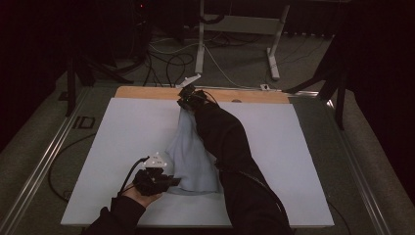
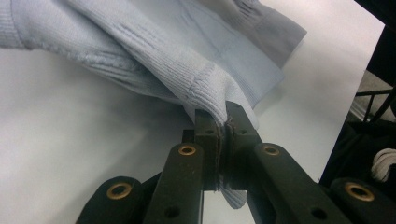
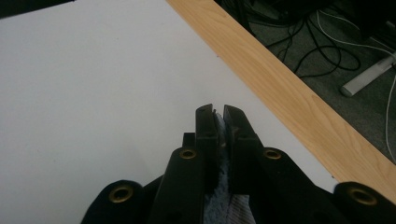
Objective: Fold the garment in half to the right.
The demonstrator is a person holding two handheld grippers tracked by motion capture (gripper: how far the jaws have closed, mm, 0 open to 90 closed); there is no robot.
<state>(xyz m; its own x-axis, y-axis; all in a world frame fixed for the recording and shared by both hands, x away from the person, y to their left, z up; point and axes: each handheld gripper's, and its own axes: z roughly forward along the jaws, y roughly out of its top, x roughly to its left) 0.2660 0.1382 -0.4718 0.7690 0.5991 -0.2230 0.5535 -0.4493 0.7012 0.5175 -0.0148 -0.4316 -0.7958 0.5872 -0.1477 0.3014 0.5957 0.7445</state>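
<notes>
Pale blue knit, a sweater lies mid-bench on the white sheet, pinched at 6 o'clock by the left gripper, jaws clamped on a ribbed cuff. At 12 o'clock the right gripper is likewise closed on fabric, likely stretching the garment flat.

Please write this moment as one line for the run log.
left hand-held gripper: shut on light blue sweater | right hand-held gripper: shut on sweater, far edge

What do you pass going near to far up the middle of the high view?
Left tongs → blue garment → right tongs → wooden table edge → cables on the floor → white stand.
</notes>
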